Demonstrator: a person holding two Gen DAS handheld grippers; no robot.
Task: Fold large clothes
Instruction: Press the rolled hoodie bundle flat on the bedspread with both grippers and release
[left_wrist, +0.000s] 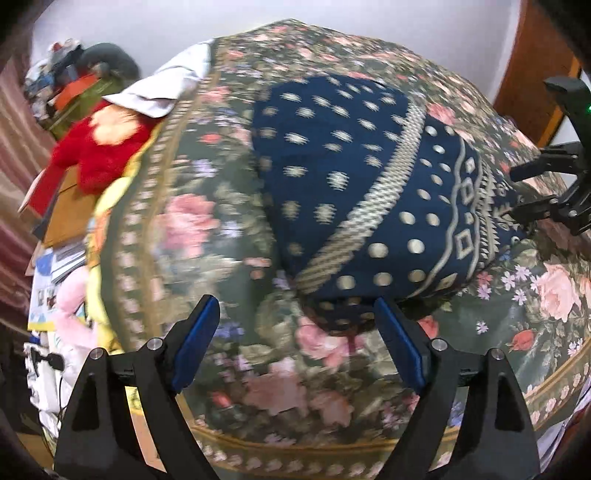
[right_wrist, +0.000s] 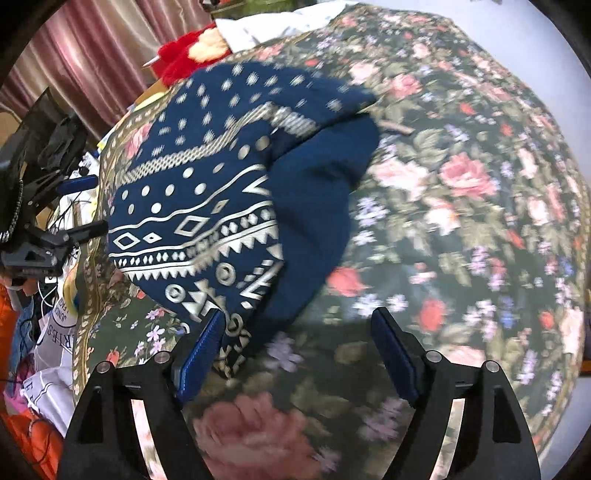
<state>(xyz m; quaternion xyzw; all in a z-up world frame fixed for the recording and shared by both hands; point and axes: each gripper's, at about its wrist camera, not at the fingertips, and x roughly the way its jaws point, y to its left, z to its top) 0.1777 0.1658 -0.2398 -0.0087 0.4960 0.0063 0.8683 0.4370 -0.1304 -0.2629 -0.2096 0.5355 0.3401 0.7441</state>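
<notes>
Your garment (left_wrist: 369, 184) lies folded on the floral cover (left_wrist: 207, 229), just ahead of your left claw (left_wrist: 295, 328) and ahead-left of your right claw (right_wrist: 299, 339), both wide open and holding nothing.

- We can read little: on a white bag (right_wrist: 55, 338) at the lower left of the right wrist view, upside-down dark letters spell "RIES" in part, with a smaller line above that seems to begin "JUNC"; the rest is cut off.
- Printed papers (left_wrist: 55, 266) at the left of the left wrist view are too blurred for us to read.
</notes>
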